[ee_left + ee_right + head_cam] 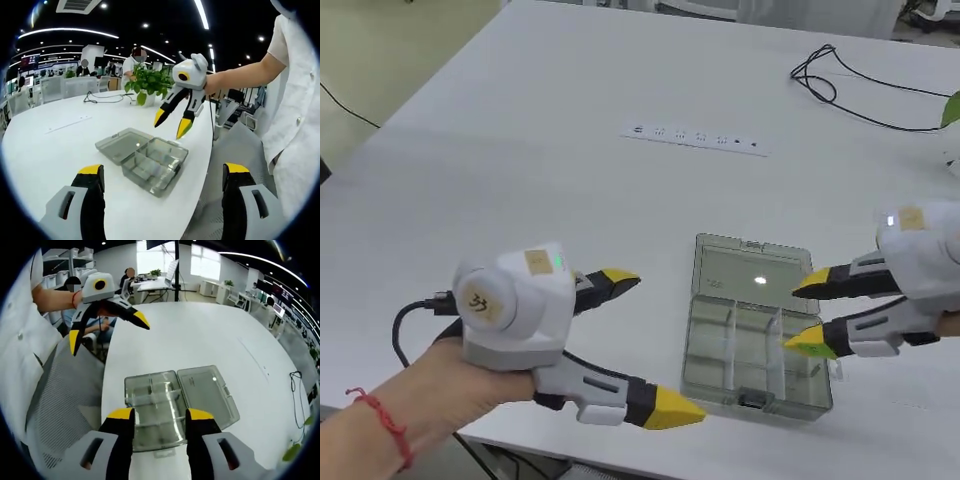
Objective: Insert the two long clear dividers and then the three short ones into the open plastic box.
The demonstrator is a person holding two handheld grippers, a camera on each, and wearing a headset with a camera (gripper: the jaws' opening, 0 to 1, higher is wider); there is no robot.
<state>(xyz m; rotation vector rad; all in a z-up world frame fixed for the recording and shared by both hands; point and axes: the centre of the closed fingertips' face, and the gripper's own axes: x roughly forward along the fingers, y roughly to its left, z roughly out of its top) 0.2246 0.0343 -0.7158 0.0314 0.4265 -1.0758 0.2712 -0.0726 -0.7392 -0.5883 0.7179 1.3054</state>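
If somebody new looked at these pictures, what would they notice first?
Probably the two white tools with yellow tips. The left tool gapes wide open near the front edge of the table, and the right tool hangs open above the clear plastic box. The box sits between them with its lid flopped flat behind and dividers standing inside.

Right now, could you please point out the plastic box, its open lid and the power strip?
plastic box (715, 391): head view, front wall, left of the latch.
lid (735, 268): head view, middle of its inner face.
power strip (695, 137): head view, middle of its top.
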